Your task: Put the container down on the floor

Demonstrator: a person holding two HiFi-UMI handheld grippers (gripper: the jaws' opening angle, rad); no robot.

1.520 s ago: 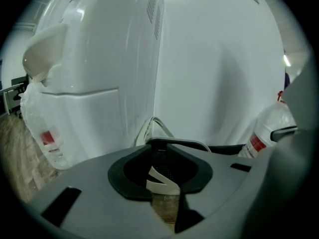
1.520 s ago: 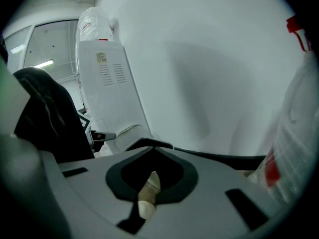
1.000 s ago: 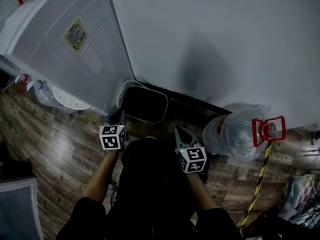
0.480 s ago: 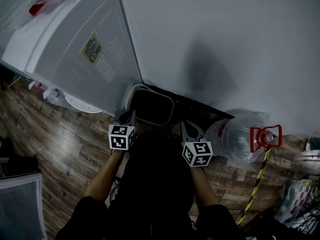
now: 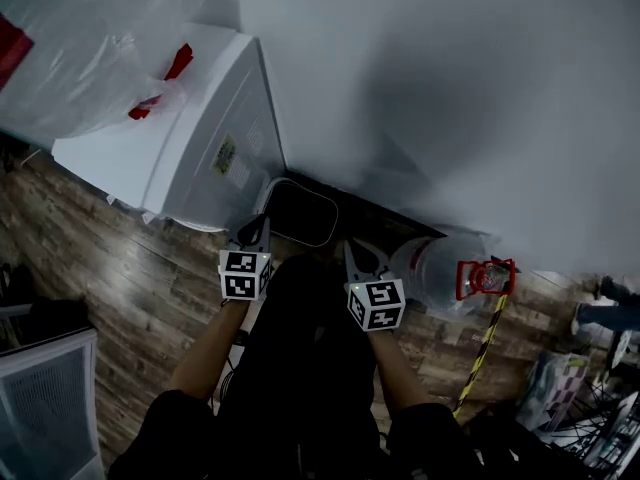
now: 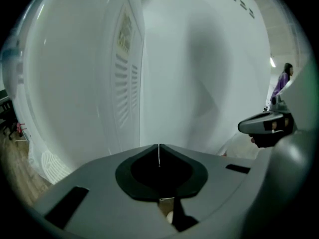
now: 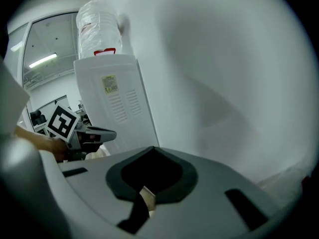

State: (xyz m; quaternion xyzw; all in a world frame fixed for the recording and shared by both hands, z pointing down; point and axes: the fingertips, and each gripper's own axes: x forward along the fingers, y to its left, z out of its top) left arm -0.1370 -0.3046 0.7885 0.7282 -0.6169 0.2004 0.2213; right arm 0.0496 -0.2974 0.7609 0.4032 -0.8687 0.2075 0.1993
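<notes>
The 2 jaws of the left gripper (image 5: 257,230) meet, empty; the right gripper (image 5: 358,260) likewise. The container (image 5: 300,212) apparently rests on the floor (image 5: 120,268) beside a white dispenser (image 5: 190,158).

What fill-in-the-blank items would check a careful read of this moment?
1. The dark container stands on the ___, beside the white water dispenser.
2. The clear water jug lying near the wall has a handle coloured ___.
3. The left hand-held gripper and the right hand-held gripper hold nothing; each has its jaws ___.

Missing words: floor; red; shut
</notes>
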